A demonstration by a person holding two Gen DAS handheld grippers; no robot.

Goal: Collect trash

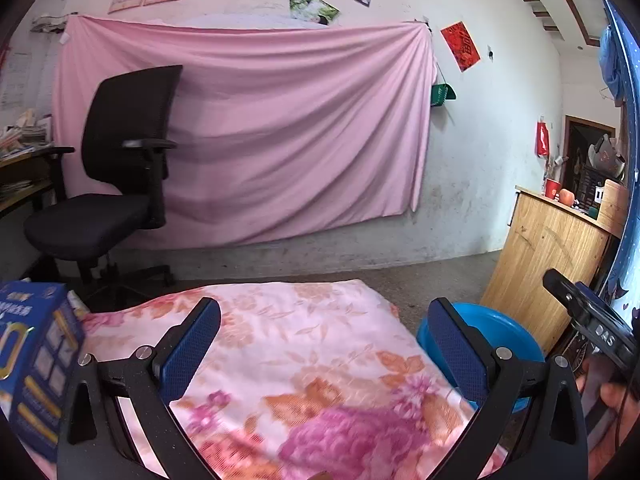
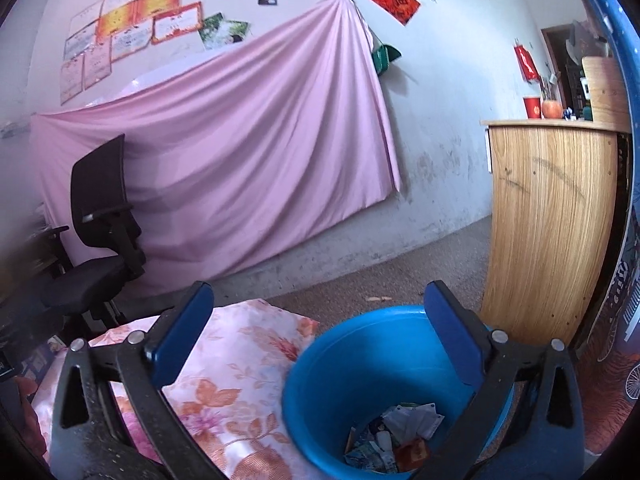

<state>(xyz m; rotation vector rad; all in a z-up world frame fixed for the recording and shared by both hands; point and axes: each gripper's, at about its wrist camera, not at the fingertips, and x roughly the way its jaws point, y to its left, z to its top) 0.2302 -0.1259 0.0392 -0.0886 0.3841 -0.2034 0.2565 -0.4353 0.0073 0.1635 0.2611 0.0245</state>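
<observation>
Both jaws wide, nothing held: left hand-held gripper (image 1: 324,338) over the floral cloth (image 1: 304,344), right hand-held gripper (image 2: 318,330) above the blue bucket (image 2: 320,392). Trash (image 2: 394,436), probably wrappers and paper scraps, lies in the bucket bottom, just beside the cloth.

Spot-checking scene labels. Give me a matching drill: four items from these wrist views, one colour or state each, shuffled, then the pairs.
Items:
1. bucket
2. office chair
3. cabinet
4. right gripper

States:
A. black, by the pink sheet
B. open, nothing between its fingers
C. blue, crumpled wrappers at the bottom
D. light wood, red cup on top

Pairs: 1-C, 2-A, 3-D, 4-B
</observation>
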